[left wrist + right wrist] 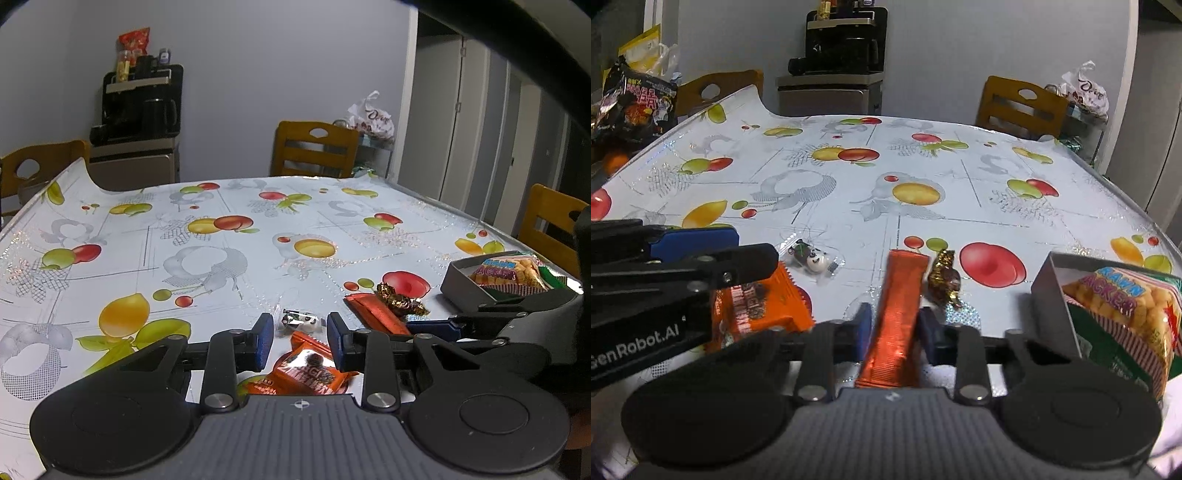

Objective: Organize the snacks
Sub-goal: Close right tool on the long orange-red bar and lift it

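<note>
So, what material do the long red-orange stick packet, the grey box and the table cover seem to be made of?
Long red-orange stick packet: likely metallised foil or plastic film; it gleams and shows fine crimp ridges.
Grey box: probably cardboard; thin, flat, matte walls with sharp edges.
Table cover: seemingly glossy plastic sheet; printed fruit, glinting embossed lines, a lifted corner.

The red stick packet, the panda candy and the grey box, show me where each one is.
red stick packet (899,291): right wrist view, middle of its foil body.
panda candy (815,259): right wrist view, panda's white face.
grey box (1054,295): right wrist view, its left wall.
</note>
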